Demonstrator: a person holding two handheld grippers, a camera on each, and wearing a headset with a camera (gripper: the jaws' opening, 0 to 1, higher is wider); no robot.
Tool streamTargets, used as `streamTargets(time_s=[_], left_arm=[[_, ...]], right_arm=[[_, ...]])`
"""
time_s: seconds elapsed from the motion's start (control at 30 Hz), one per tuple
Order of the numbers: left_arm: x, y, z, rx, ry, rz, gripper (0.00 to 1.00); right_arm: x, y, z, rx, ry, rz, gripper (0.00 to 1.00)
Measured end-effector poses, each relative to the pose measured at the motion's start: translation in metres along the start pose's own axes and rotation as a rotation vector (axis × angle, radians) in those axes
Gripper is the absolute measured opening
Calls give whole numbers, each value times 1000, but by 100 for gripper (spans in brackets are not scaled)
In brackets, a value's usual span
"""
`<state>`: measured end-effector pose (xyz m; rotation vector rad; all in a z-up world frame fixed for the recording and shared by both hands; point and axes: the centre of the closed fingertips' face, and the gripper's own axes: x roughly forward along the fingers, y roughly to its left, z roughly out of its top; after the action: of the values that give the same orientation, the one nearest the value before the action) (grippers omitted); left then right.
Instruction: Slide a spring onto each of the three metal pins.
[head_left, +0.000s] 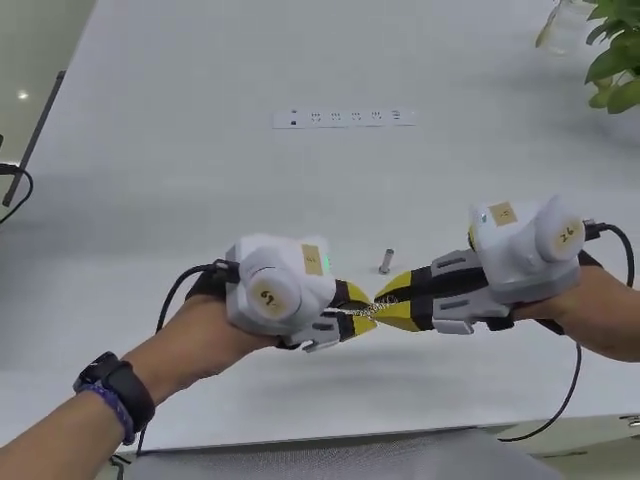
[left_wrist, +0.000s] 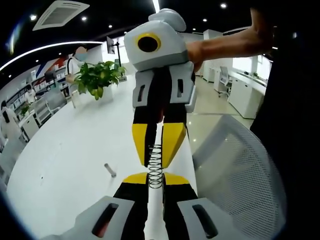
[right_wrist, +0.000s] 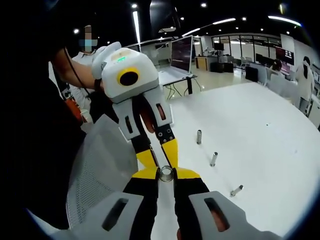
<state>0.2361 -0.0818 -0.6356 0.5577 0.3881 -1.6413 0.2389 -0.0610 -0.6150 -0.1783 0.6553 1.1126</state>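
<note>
1. Writing: each gripper has tan square stickers (head_left: 313, 259) and a round cap with a dark mark. All of it is too small to read, as are the markings on the white power strip (head_left: 345, 118) at top centre of the head view.
2. Counts: there are two grippers and one spring. Three metal pins (right_wrist: 213, 159) sit right of centre in the right gripper view: the upper two upright or leaning, the lowest lying flat. There is also one potted plant (left_wrist: 97, 77) and one mesh chair (right_wrist: 100, 170).
3. The spring (left_wrist: 155, 167) is a thin, bright wire coil. It is held off the table at lower centre of the head view, between the two sets of tips.
4. The left gripper (left_wrist: 155, 180) has its yellow-padded jaws drawn together on one end of the coil.
5. The right gripper (right_wrist: 166, 174) is clamped on the other end, which appears there as a small ring.
6. The gripper bodies are white plastic with black jaws, and the table (head_left: 200, 180) is smooth matt white.
</note>
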Motion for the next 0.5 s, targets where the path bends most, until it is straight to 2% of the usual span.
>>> streamTargets(time_s=[0.1,0.5], left_arm=[[2,1,3,-8,-14,2,2],[3,4,9,-16,-43,10,2]], right_arm=[[-1,-1,0,-31,28,1,9],[-7,-3,2,-71,66,0,9]])
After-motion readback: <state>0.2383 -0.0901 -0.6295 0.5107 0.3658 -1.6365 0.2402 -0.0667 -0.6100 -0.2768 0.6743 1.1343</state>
